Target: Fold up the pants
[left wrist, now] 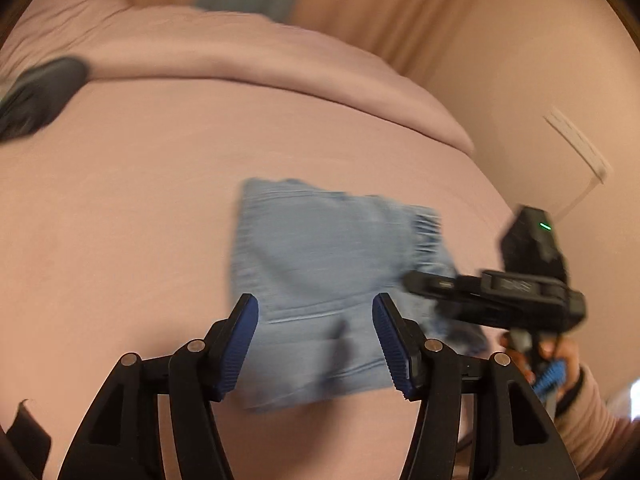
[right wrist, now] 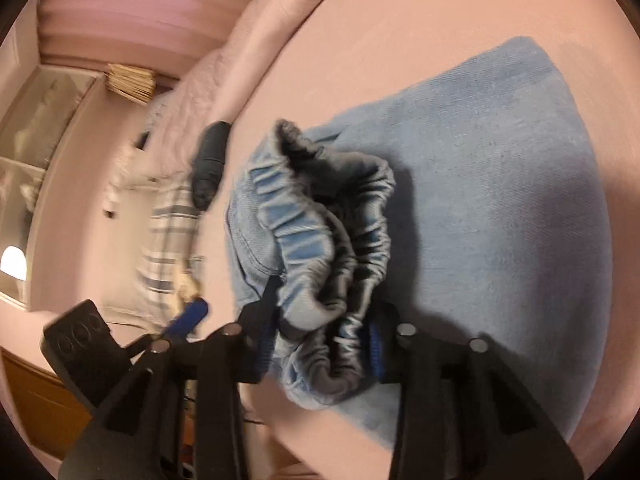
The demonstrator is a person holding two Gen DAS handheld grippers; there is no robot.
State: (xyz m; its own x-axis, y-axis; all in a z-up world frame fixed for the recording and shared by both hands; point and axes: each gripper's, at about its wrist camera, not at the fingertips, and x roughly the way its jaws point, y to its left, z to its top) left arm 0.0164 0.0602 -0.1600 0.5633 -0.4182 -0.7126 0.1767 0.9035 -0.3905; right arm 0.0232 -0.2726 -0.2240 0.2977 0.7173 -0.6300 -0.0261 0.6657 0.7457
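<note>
Left wrist view: left gripper (left wrist: pixel 315 340) is seen w/ jaws apart, nothing clamped; blue pants (left wrist: pixel 320 272) are laid folded on the pink bed (left wrist: pixel 120 220), just past the fingertips toward 12 o'clock. Right gripper (left wrist: pixel 500 296) is seen at 3 o'clock by the waistband edge. A dark object (left wrist: pixel 40 96) lies at 10 o'clock.

Right wrist view: right gripper (right wrist: pixel 320 344) is clamped on the bunched elastic waistband (right wrist: pixel 328 232); rest of pants is spread flat toward 2 o'clock.

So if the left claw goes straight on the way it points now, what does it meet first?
Most likely the folded pants on the bed; the open left claw aims at their near edge, though blur leaves depth uncertain.
</note>
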